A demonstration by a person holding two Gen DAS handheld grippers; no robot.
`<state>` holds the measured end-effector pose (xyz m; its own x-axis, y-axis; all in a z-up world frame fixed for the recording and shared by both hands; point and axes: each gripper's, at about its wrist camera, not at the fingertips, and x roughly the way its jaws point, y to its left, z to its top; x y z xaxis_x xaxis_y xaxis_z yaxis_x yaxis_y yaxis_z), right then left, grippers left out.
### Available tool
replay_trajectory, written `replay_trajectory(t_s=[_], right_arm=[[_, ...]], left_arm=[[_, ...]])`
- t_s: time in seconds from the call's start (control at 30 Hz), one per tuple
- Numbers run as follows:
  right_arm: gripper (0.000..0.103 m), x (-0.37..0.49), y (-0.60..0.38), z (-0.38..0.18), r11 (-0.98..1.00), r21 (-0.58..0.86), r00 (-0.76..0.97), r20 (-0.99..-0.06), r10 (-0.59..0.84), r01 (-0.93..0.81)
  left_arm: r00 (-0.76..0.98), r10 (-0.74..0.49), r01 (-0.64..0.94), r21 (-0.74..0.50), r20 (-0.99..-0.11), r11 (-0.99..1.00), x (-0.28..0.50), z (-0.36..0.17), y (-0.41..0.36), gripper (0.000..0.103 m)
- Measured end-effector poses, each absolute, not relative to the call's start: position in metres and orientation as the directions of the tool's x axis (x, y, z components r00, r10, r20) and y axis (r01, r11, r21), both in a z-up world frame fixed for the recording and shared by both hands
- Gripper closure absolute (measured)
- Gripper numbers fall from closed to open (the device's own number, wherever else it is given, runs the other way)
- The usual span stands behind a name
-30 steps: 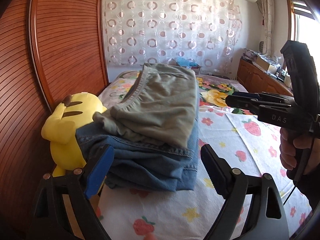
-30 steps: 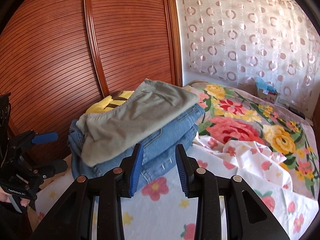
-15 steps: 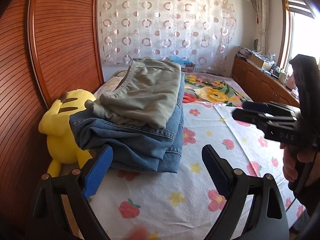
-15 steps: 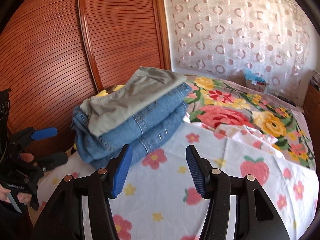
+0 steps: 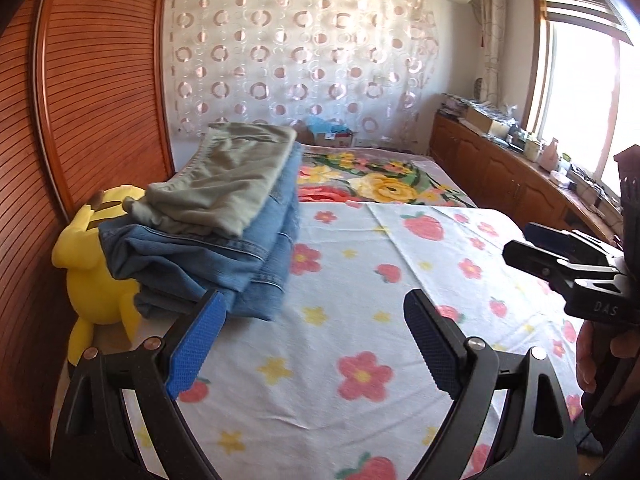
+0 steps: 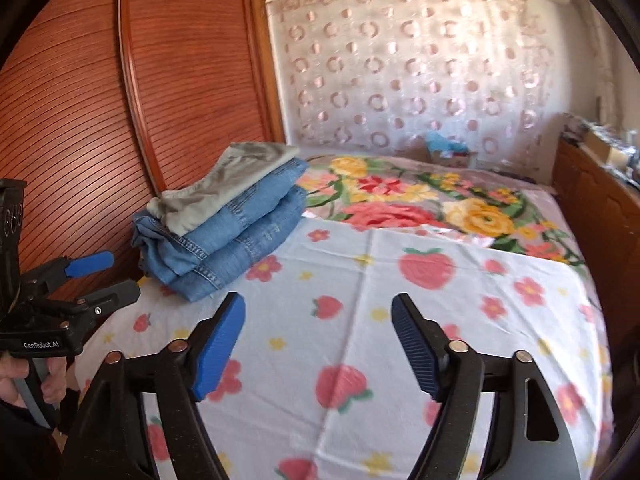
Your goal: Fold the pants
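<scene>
A folded stack of trousers is seen on a bed [image 5: 360, 412]. Olive pants [image 5: 228, 184] lie on top of folded jeans [image 5: 224, 264]; in the right wrist view the olive pants [image 6: 224, 188] and jeans [image 6: 236, 236] appear at about 10 o'clock of the frame. The stack rests on a white sheet [image 6: 400, 320] printed with strawberries and flowers, near its far left corner, close to a slatted wooden wardrobe [image 6: 120, 100]. A yellow plush toy [image 5: 92, 272] is pressed against the stack's left side, at 9 o'clock in the left wrist view, partly covered by the denim.

The left tongs [image 5: 312, 344] are held spread wide above the sheet, with nothing between the pads; the left blue pad overlaps the near edge of the jeans in the picture, though contact cannot be told. The right tongs [image 6: 318, 344] are opening, with only bare sheet seen between them, apart from the stack. Each tool is seen in the other's view: the right tongs [image 5: 524, 240] at 3 o'clock, with a hand [image 5: 600, 356] below them, and the left tongs [image 6: 108, 276] at 8 o'clock, with a hand [image 6: 36, 380] on the grip.

Beyond the sheet, a floral blanket [image 6: 420, 204] covers the far part of the bed, and a circle-patterned curtain [image 6: 420, 72] hangs behind. A wooden cabinet [image 5: 500, 176] runs along at 2 o'clock under a bright window [image 5: 580, 92].
</scene>
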<state>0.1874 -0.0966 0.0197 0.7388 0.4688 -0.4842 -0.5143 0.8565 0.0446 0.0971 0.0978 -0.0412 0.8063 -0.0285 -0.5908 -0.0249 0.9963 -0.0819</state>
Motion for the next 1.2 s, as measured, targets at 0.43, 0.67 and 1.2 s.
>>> replay_trajectory(t_s=[0.43, 0.67, 1.2], right_arm=[[0.014, 0.109, -0.159, 0.025, 0.923, 0.054, 0.799, -0.483, 0.359, -0.382], [0.014, 0.091, -0.176, 0.03, 0.941, 0.074, 0.815, -0.481, 0.324, -0.331], [0.014, 0.036, -0.165, 0.058, 0.955, 0.032, 0.885, -0.367, 0.287, -0.296]], left_arm=[[0.814, -0.102, 0.079, -0.065, -0.571, 0.995, 0.055, -0.025, 0.028, 0.012], [0.815, -0.103, 0.094, -0.047, -0.57, 0.995, 0.043, -0.021, 0.008, 0.012], [0.882, -0.085, 0.079, -0.031, -0.464, 0.996, 0.013, 0.028, 0.004, 0.012]])
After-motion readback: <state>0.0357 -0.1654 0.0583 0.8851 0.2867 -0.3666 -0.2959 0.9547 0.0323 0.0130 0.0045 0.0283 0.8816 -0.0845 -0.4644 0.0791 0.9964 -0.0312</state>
